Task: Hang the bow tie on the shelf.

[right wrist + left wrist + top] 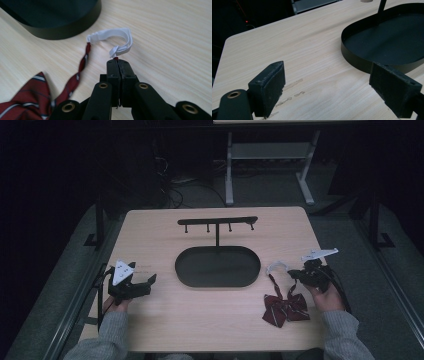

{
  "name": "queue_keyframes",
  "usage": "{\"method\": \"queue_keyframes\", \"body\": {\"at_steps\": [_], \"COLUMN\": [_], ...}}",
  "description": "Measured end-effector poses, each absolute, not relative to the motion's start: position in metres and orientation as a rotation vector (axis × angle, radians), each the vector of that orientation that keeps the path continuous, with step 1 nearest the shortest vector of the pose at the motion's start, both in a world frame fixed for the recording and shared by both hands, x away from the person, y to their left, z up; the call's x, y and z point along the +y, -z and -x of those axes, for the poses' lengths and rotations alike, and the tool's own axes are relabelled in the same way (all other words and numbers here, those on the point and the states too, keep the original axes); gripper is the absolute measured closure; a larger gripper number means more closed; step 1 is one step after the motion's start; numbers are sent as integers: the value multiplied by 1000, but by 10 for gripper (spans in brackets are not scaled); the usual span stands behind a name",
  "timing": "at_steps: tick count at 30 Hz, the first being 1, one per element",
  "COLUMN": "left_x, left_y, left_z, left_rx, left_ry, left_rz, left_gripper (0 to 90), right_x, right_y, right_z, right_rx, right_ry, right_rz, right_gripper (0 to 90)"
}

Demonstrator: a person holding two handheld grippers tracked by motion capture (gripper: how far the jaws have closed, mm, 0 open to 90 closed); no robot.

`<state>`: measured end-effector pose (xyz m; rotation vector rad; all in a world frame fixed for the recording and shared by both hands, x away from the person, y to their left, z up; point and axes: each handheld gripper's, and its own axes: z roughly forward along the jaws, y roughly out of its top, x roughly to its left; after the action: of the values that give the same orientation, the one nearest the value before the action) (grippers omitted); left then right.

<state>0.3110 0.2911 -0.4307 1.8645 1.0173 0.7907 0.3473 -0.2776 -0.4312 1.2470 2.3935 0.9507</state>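
Between the closed jaws of the right gripper [117, 62], the red strap of a bow tie [285, 306] is pinched just below its white elastic loop [117, 37]. Its striped bow is seen lying on the table [165, 227], right of the black oval tray [217, 266]. Well apart at the left, the left gripper [327, 85] is held with jaws wide and nothing between them.

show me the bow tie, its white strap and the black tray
bow tie [285, 307], high view, on the striped bow
white strap [117, 35], right gripper view, on the band's curve
black tray [218, 266], high view, on its floor
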Motion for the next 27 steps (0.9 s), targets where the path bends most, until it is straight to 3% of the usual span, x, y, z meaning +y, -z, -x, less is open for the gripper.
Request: {"method": "queue_keyframes", "body": {"at_steps": [27], "left_x": [289], "left_y": [431], "left_z": [-311], "left_rx": [1011], "left_ry": [-782], "left_rz": [-1876], "left_gripper": [130], "right_x": [-254], "right_y": [362], "right_z": [-324], "right_rx": [2334], "right_ry": [-1094], "right_rz": [-1038], "right_gripper": [881]}}
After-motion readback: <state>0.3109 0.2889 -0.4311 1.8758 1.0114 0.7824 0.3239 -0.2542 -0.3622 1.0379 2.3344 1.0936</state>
